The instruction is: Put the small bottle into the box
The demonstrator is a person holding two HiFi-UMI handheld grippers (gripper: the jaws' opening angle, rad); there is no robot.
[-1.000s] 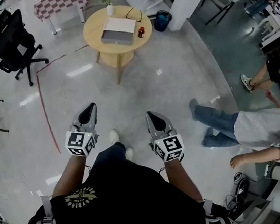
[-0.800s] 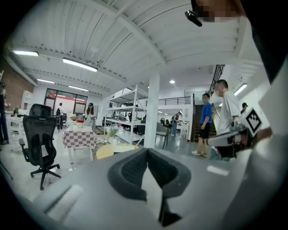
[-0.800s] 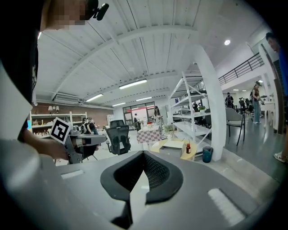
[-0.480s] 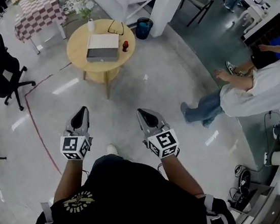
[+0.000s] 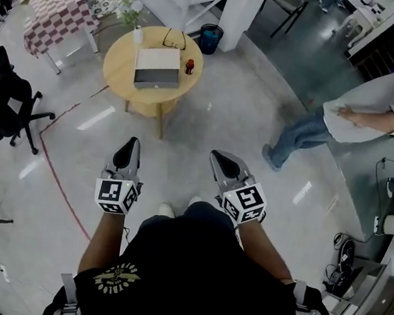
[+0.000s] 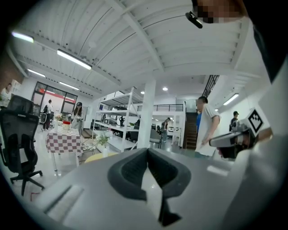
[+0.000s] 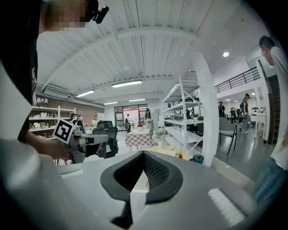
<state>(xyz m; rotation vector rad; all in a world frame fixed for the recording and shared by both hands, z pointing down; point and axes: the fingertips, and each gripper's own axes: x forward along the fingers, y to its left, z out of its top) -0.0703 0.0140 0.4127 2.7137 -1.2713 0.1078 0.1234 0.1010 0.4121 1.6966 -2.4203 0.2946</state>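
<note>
Head view: left gripper (image 5: 128, 153) and right gripper (image 5: 221, 165) are side by side above the floor, well apart from the round wooden table (image 5: 122, 71). The small bottle (image 5: 189, 66) stands upright on the table, just right of the box (image 5: 158, 67), not in it.
Left gripper view: jaws together, nothing between.
Right gripper view: jaws together, empty; table far ahead.

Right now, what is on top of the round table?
On the round table: the box in the middle, the small bottle standing just right of it, glasses behind, and a white vase with flowers far left. The box's top hides its inside.
</note>
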